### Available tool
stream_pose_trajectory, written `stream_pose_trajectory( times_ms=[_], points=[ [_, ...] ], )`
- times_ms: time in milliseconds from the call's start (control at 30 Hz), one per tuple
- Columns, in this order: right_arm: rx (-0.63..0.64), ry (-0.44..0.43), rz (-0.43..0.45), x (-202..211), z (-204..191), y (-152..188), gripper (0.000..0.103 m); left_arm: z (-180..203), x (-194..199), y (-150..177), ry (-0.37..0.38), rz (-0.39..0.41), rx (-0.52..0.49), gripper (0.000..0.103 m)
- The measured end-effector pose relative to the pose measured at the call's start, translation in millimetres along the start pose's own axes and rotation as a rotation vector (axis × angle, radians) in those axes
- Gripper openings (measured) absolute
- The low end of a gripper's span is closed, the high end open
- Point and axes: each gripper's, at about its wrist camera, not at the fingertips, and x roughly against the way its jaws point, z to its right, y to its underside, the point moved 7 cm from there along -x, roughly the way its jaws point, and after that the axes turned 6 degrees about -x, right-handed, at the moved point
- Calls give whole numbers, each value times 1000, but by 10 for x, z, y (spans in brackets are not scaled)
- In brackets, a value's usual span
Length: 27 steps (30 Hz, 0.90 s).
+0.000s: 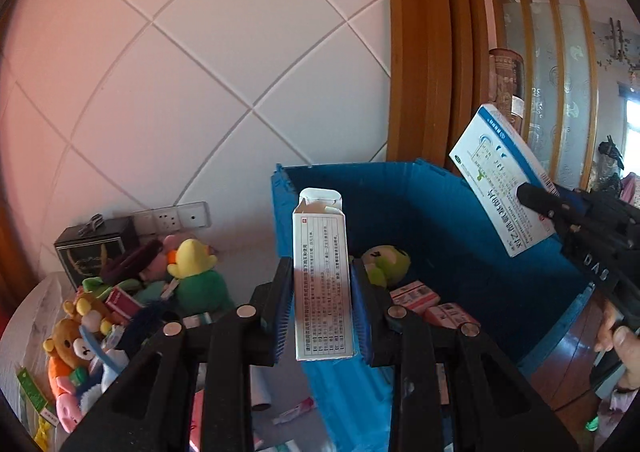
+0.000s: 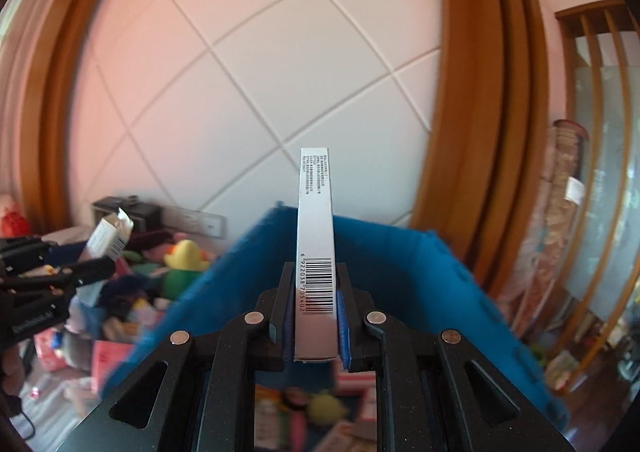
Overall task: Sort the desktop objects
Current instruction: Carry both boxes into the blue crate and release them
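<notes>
Clutter is heaped at the far left of the table [image 1: 24,316]: a brown bear plush [image 1: 70,346], a yellow-headed duck plush [image 1: 194,264] with a green body, small pink cartons and, behind them by the wall socket [image 1: 172,217], a black gift box [image 1: 94,248].

Right of that pile, in the left wrist view, the left tool [image 1: 322,294] is seen pinching a narrow white carton [image 1: 322,284] between its blue pads. The carton is held upright, its printed side facing the camera and its top flap open. The jaws are narrowed to the carton's width and pressed on both of its sides. The carton is held in the air at the left rim of a blue bin [image 1: 440,212].

Inside the bin a green plush [image 1: 388,264] and several pink boxes [image 1: 416,296] are lying on the floor of it.

Further right, the right tool [image 1: 538,198] is seen gripping a flat blue-and-white medicine box [image 1: 502,180], tilted, above the bin's right side. In the right wrist view the same box [image 2: 316,252] is shown edge-on, with its barcode toward the camera, clamped by the right tool [image 2: 316,294] with the jaws nearly closed on its thin sides. The bin [image 2: 400,264] lies directly below and beyond it. At that view's left edge the left tool [image 2: 94,266] and its carton [image 2: 108,238] are visible.
</notes>
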Motion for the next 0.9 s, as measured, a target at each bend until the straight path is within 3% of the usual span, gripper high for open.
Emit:
stream_pose_trajectory(
  times_ms=[133, 267, 333, 433, 567, 700, 800, 900],
  points=[
    [12, 63, -35, -167, 436, 114, 17, 481, -354, -135, 36, -65, -23, 27],
    [-14, 112, -92, -417, 922, 279, 17, 790, -753, -91, 50, -195, -24, 27],
    [-51, 109, -116, -505, 1091, 402, 17, 877, -877, -15, 42, -255, -38, 27],
    [-128, 71, -130, -536, 1271, 432, 17, 852, -891, -4, 9, -258, -54, 27],
    [-102, 163, -163, -609, 1303, 449, 17, 865, -994, 132, 31, -346, -51, 27],
    [-115, 166, -146, -579, 1302, 427, 17, 960, -1015, 246, 25, -379, -121, 27],
    [-131, 164, -147, -577, 1336, 419, 17, 883, -1016, 243, 20, -372, -66, 29],
    [-131, 157, -154, -610, 1356, 414, 17, 791, -1046, 267, 75, -395, 20, 34]
  ],
)
